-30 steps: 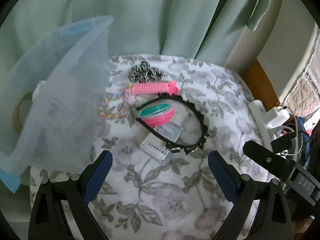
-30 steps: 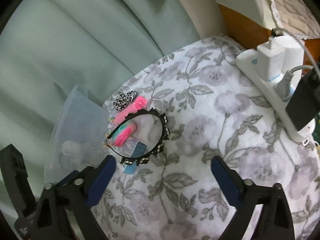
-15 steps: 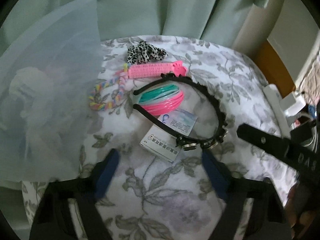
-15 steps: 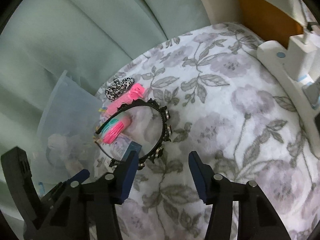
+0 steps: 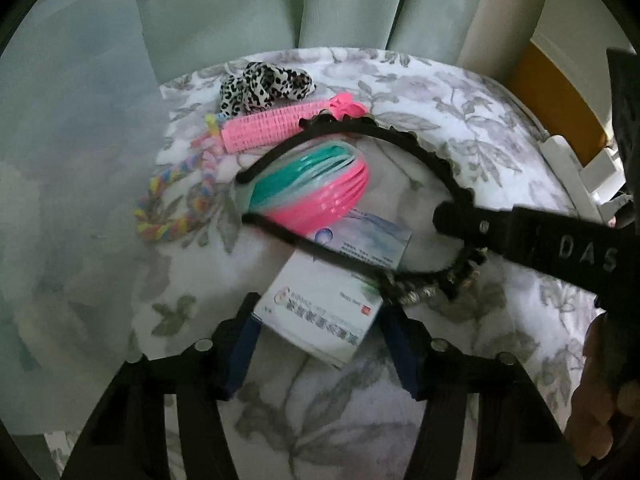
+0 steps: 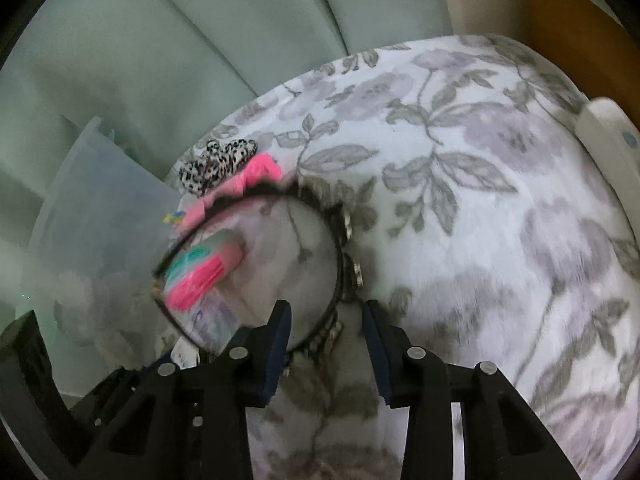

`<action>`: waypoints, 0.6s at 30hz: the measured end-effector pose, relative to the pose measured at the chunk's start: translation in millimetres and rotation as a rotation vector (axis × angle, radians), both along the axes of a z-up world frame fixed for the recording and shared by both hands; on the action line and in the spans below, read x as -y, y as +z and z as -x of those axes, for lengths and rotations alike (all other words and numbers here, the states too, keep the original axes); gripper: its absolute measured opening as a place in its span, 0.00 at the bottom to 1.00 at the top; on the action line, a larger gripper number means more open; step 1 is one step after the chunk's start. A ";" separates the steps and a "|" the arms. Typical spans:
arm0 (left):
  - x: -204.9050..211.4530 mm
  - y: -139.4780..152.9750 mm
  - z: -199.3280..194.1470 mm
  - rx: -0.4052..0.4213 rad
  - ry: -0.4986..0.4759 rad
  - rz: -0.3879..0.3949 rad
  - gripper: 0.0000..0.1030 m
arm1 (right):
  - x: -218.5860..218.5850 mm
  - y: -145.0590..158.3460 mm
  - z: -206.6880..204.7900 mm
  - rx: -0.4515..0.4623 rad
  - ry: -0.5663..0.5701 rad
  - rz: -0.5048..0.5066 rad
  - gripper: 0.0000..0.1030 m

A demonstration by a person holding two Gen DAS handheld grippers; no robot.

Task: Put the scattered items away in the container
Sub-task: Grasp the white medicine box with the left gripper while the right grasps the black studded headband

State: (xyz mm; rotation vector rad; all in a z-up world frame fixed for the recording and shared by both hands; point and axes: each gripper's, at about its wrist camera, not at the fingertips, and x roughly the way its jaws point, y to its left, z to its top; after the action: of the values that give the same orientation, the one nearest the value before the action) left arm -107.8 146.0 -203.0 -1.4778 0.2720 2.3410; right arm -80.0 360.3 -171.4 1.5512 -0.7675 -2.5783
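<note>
Both tools straddle items: left (image 5: 320,344) box (image 5: 320,312), right (image 6: 324,344) headband (image 6: 340,280).

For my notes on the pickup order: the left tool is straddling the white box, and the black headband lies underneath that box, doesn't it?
Not quite. The left tool does straddle the white box, but the black headband lies on top of the box, crossing its far end, not underneath it. The left wrist view shows this.

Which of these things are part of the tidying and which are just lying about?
For the job: headband, medicine box, pink and teal hair ties, pink hair clip, leopard scrunchie, rainbow braid, plastic container.

Lying about: power strip, curtain.
</note>
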 end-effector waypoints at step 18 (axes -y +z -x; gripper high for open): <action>-4.2 -0.6 -4.4 -0.026 -0.005 0.007 0.56 | 6.3 0.7 16.6 0.019 0.004 -0.167 0.21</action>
State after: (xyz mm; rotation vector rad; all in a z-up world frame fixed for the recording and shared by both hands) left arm -103.4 150.2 -203.6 -1.4487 0.2900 2.3592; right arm -96.6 354.0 -170.7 1.6194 -0.5629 -2.6903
